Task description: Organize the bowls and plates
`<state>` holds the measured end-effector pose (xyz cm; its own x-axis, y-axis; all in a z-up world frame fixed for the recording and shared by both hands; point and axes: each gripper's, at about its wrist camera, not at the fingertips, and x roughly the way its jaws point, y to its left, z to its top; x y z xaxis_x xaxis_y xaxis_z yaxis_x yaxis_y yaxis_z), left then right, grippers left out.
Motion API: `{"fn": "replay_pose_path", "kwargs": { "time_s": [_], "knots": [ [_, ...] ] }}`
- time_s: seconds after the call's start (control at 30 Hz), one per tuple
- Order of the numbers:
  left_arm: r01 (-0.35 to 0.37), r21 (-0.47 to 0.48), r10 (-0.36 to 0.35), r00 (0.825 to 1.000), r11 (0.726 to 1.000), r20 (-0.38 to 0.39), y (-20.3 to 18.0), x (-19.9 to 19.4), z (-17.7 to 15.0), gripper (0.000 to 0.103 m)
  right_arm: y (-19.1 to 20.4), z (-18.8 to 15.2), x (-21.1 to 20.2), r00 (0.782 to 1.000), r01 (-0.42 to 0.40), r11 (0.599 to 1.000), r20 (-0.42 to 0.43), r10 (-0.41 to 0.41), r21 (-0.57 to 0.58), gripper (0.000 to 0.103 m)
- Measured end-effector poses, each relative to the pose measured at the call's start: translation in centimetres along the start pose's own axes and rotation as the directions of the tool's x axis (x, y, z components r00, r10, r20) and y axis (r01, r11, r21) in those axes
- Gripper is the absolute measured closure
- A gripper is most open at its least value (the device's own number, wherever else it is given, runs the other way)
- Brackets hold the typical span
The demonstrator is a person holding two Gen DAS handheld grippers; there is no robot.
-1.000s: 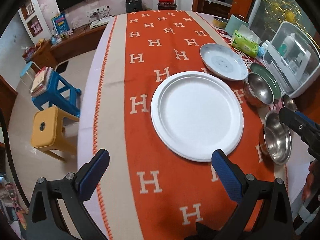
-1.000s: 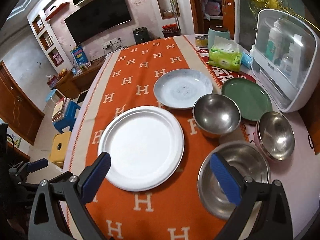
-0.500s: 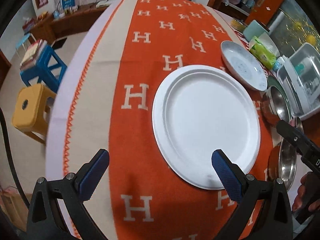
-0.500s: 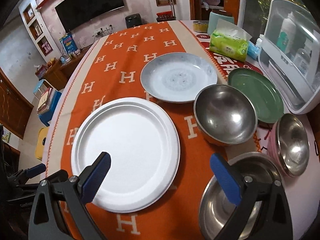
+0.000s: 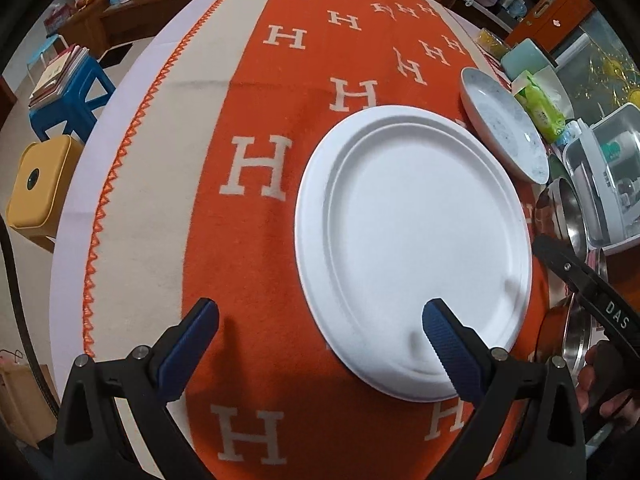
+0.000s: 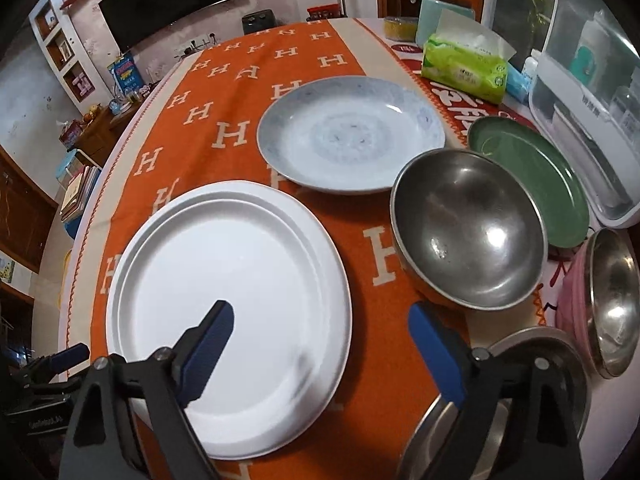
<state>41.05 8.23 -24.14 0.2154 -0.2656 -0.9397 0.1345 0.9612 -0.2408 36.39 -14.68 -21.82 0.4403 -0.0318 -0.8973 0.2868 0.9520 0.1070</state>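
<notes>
A living room with a dark television on the far wall and low wooden cabinets surrounds a round desk [image 6: 452, 80] covered by an orange cloth [image 5: 256, 240] patterned with cream letter H shapes. Beside the desk stand a blue stool [image 5: 68, 92] stacked with books and a yellow stool [image 5: 36, 184].

A large white plate [image 5: 404, 240] lies flat near the front of the cloth. Behind it sits a pale blue speckled plate [image 6: 348, 136], and to its right a green plate [image 6: 532, 176]. A steel bowl [image 6: 468, 232] rests just beside the green plate, a pink-sided steel bowl [image 6: 608, 300] sits further right, and a third steel bowl [image 6: 516, 396] lies under the right tool.

Over the last second both tools have dropped lower and closer to the white plate, which now fills much more of each view. The left tool [image 5: 320, 348] hangs wide open and empty, its right finger over the plate's near rim, its left finger over bare cloth. The right tool [image 6: 320, 344] is also wide open and empty, its left finger above the plate, its right finger over the cloth by the near bowl.

This approach suggests the white plate is the first item to be handled, probably as the base of a stack. Nothing is gripped yet, and all dishes lie separate.
</notes>
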Motion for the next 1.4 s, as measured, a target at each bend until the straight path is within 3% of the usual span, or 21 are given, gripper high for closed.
{"fn": "replay_pose_path", "kwargs": {
  "time_s": [0.3, 0.47, 0.57, 0.67, 0.83, 1.0, 1.4],
  "knots": [
    [0.039, -0.04, -0.042, 0.995, 0.998, -0.085, 0.0, 1.7, 0.4, 0.003, -1.4, 0.4, 1.9, 0.999, -0.01, 0.998, -0.047, 0.013, 0.064, 0.043],
    [0.053, -0.03, -0.055, 0.996, 0.998, -0.076, -0.1, 1.8, 0.6, 0.008, -1.6, 0.4, 2.5, 0.998, 0.008, 0.998, -0.061, -0.004, 0.064, 0.047],
    [0.052, -0.019, -0.054, 0.996, 0.998, -0.066, -0.2, 1.6, 0.8, 0.017, -1.6, 0.5, 2.7, 0.998, 0.023, 0.998, -0.065, -0.02, 0.051, 0.049],
    [0.033, -0.006, -0.034, 0.998, 0.999, -0.052, -0.4, 1.4, 0.9, 0.035, -1.5, 0.5, 3.0, 0.996, 0.046, 0.998, -0.073, -0.043, 0.04, 0.057],
    [0.014, -0.01, -0.015, 0.999, 1.0, -0.037, -0.2, 1.2, 1.0, 0.061, -1.1, 0.5, 3.1, 0.994, 0.072, 0.997, -0.08, -0.07, 0.017, 0.058],
    [0.046, -0.042, -0.048, 0.998, 0.998, -0.042, 0.7, 1.2, 1.1, 0.08, -0.6, 0.4, 3.4, 0.992, 0.071, 0.997, -0.1, -0.071, -0.005, 0.065],
    [0.069, -0.05, -0.071, 0.996, 0.996, -0.049, 1.1, 1.1, 1.0, 0.08, -0.8, 0.3, 3.9, 0.994, 0.001, 1.0, -0.108, 0.001, 0.021, 0.076]
  ]
}}
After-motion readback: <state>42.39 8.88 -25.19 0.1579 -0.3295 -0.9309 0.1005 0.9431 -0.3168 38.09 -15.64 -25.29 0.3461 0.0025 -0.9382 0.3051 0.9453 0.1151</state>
